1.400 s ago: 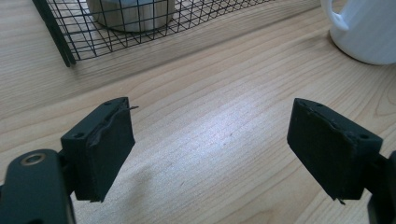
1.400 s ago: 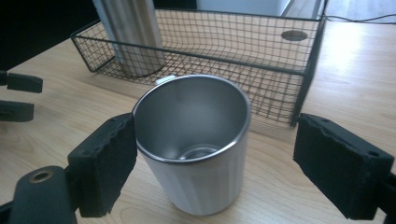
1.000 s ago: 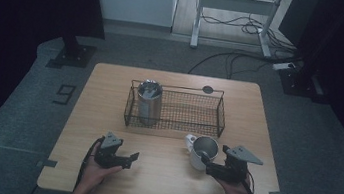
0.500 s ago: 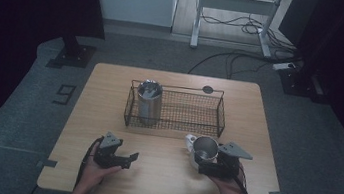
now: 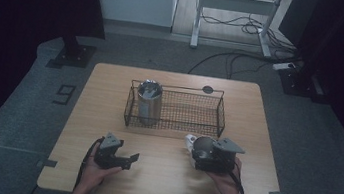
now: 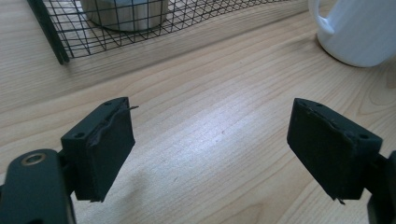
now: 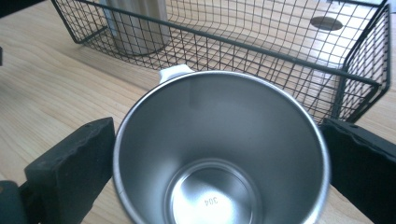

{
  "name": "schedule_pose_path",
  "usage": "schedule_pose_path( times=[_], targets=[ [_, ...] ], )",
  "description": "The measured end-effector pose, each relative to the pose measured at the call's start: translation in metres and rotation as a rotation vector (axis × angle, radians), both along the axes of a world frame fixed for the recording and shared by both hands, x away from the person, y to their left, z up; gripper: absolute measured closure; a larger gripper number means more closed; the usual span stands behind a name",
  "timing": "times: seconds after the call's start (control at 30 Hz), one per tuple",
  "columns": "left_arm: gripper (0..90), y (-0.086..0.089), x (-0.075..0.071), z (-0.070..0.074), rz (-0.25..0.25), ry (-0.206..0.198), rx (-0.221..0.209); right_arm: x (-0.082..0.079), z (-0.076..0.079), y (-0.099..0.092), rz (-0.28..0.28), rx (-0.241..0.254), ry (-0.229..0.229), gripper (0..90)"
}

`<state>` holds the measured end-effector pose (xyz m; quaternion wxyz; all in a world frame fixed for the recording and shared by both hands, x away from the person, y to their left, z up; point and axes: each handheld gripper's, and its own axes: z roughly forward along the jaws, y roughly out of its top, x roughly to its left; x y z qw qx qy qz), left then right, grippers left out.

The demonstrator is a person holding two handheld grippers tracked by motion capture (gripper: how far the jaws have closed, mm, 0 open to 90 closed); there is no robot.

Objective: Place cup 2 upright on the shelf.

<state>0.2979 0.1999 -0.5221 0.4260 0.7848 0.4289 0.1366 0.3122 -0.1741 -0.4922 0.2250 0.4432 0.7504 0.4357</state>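
Note:
A mug [image 5: 202,144], white outside with a white handle and steel inside [image 7: 219,154], stands on the wooden table [image 5: 258,118] just in front of the wire basket [image 5: 180,94]. My right gripper [image 5: 200,153] reaches it from the right front. Its jaws have just been opening and now stand open on either side of the mug's rim [image 7: 218,127], with the mug between them. My left gripper [image 5: 129,161] rests low at the front left, open, with bare wood between its jaws [image 6: 210,130]. Its view has the white mug [image 6: 359,32] at the upper right.
A black wire basket [image 7: 261,51] lies across the middle of the table, with a tall steel cup [image 5: 149,99] upright in its left end. A small dark round disc [image 5: 208,89] sits behind the basket. Cables and a metal stand are on the floor beyond the table.
The right gripper has slid left toward the mug and opened its jaws, which now flank it. The left gripper and the basket have stayed put.

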Motion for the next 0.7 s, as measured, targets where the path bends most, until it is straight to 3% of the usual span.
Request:
schedule_pose_path(
  times=[0.47,0.57,0.7],
  targets=[
    [15.0,-0.001,-0.001,-0.001,-0.016,0.003,-0.013,0.017,-0.016,0.009,0.011,-0.015,0.028,0.0],
    [15.0,-0.001,-0.001,-0.002,-0.014,0.003,-0.009,0.017,-0.019,0.011,0.011,-0.015,0.032,4.8],
    [15.0,-0.001,-0.001,-0.002,-0.015,0.002,-0.007,0.016,-0.02,0.012,0.01,-0.023,0.015,5.7]
  ],
)
